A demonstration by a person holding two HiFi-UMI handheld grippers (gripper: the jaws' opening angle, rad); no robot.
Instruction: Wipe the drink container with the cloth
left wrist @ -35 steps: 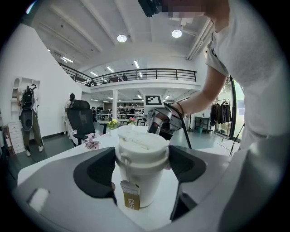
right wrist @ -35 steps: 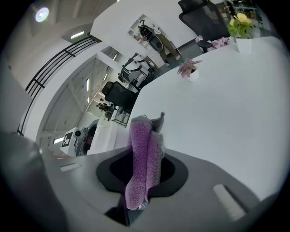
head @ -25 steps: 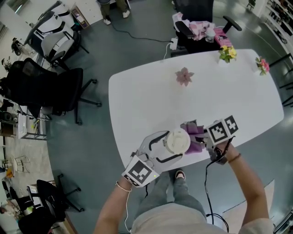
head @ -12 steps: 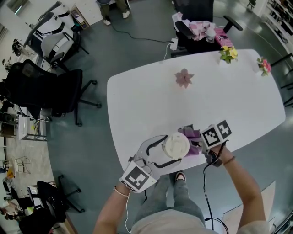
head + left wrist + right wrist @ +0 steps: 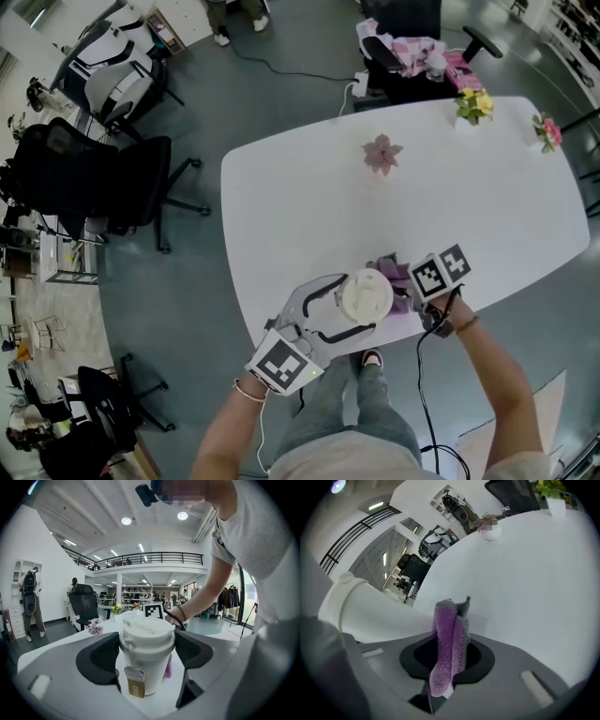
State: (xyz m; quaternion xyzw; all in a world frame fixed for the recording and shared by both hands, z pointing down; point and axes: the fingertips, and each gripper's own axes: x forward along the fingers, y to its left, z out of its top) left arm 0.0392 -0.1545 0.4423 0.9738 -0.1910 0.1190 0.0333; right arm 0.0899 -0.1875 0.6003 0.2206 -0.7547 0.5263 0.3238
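Note:
A white lidded drink cup stands near the white table's front edge, a paper tag hanging down its side. My left gripper is shut on the cup, one dark pad on each side of it. My right gripper is just right of the cup and shut on a folded purple cloth. The cloth lies against the cup's right side. In the right gripper view the cup's wall fills the left, touching the cloth.
On the white table sit a pink flower in the far middle and two small flower pots at the far right. Black office chairs stand to the left, and another chair with pink fabric is behind the table.
My right gripper with the cloth has slid a little left, closer against the cup. The left gripper and cup have stayed nearly still.

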